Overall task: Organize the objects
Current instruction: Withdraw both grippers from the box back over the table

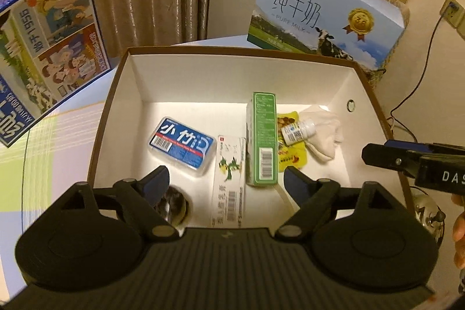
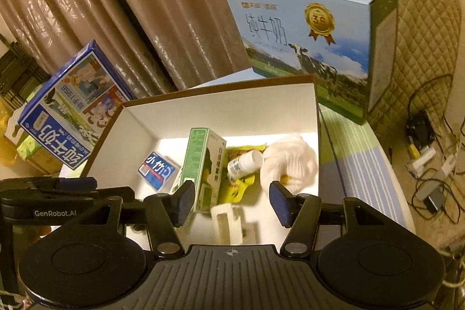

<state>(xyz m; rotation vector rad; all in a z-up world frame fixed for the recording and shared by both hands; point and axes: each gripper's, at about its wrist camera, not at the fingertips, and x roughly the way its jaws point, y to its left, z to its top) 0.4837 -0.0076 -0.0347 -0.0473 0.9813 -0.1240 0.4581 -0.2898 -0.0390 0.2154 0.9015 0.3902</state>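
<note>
Brown-rimmed storage box [image 1: 122, 95], frame centre, holds green carton [image 1: 261, 141], blue tin [image 1: 183, 145], white cloth [image 1: 322, 132], small bottle [image 1: 298, 131]. Left gripper [image 1: 226, 179] spread, empty, lower centre. Right gripper [image 2: 232, 201] spread, empty, above box.

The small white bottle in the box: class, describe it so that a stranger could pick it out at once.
Start at the open brown-rimmed box with the white inside. Along its right half, past the tall green carton, a yellow snack packet lies beside a crumpled white cloth. The small white bottle lies on its side on that packet, the only round, capped thing there, with a blue-printed label.
</note>
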